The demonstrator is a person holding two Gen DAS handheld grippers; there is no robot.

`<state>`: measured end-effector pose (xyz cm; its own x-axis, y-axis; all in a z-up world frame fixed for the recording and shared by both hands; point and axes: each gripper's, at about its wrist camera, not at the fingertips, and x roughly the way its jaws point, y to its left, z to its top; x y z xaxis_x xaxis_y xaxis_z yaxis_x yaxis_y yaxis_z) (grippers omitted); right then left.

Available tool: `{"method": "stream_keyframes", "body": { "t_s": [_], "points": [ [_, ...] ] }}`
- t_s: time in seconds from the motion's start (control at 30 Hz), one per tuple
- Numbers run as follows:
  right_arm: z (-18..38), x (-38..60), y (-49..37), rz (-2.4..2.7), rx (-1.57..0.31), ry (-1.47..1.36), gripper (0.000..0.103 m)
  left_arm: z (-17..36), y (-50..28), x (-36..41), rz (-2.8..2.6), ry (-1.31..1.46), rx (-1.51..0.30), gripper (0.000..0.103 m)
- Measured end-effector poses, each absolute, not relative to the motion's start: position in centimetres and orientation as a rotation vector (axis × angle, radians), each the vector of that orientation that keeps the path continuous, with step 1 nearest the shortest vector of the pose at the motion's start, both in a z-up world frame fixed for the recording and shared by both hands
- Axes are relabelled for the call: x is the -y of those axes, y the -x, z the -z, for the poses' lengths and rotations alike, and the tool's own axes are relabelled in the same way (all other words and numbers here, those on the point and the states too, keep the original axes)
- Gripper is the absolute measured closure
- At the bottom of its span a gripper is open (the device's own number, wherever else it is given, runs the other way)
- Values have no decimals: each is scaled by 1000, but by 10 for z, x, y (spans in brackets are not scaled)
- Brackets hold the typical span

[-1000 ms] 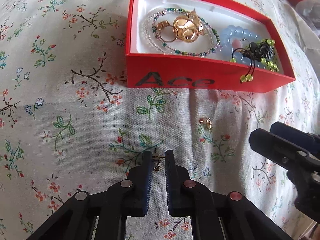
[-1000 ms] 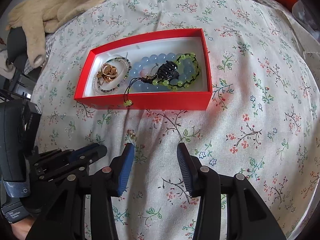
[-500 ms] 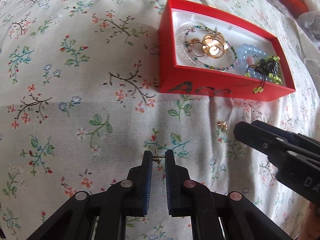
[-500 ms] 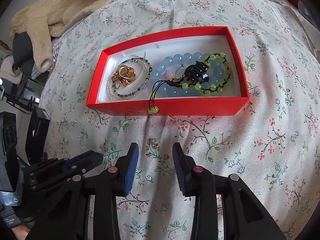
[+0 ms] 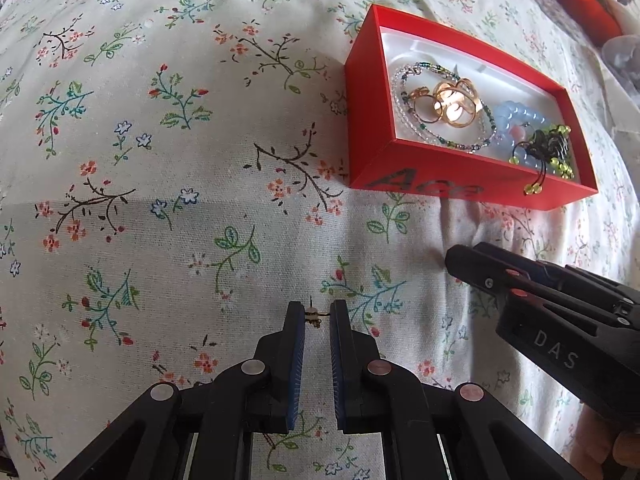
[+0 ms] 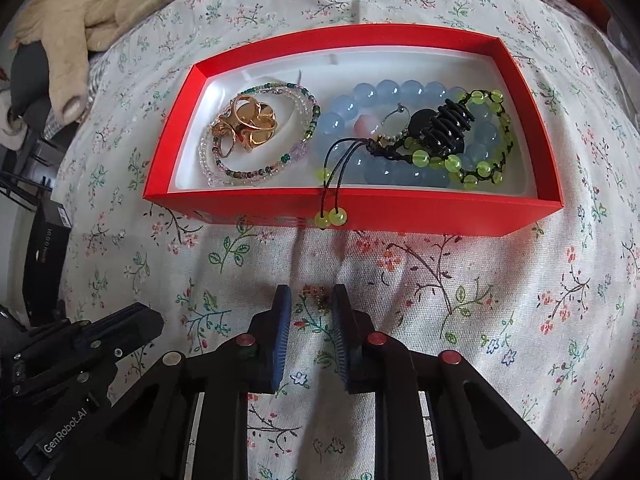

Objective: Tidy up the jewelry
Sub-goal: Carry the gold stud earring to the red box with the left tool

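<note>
The left tool pinches a tiny gold stud earring between its ribbed blue pads, the thin post poking up, lifted just clear of the floral cloth. That cloth is soft cotton with a visible weave, printed with sprigs and small flowers, rumpled into shallow folds.

Taking the red box as the landmark: the right tool sits just in front of its near wall, and its jaws are closing around a second small gold earring lying on the cloth between the pads; whether the pads touch it yet, I cannot tell. The left tool is well out in front of the box and off to its left.

The box is a shallow cardboard rectangle, glossy red outside, white inside. In its left half lie chunky polished gold rings, ringed by a fine seed-bead bracelet. The right half holds a bracelet of big, round, cloudy blue beads, a green bead bracelet on knotted black cord and a black toothed hair claw. Two green cord-end beads dangle over the near wall.
</note>
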<state>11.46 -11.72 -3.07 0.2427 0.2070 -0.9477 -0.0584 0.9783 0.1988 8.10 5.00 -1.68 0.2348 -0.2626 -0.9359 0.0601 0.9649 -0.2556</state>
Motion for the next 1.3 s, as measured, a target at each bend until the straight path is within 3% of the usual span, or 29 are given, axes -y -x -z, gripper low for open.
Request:
{"method": "stream_keyframes", "body": {
  "t_s": [0.33, 0.83, 1.3],
  "points": [
    [34, 110, -117, -161, -1306, -78, 90, 17, -86, -38, 215, 187, -1317, 96],
    [-3, 139, -102, -198, -1241, -109, 90, 18, -93, -43, 185, 224, -1304, 96],
    [-41, 198, -82, -183, -1139, -268, 90, -23, -95, -35, 262, 336, -1102, 96]
  ]
}}
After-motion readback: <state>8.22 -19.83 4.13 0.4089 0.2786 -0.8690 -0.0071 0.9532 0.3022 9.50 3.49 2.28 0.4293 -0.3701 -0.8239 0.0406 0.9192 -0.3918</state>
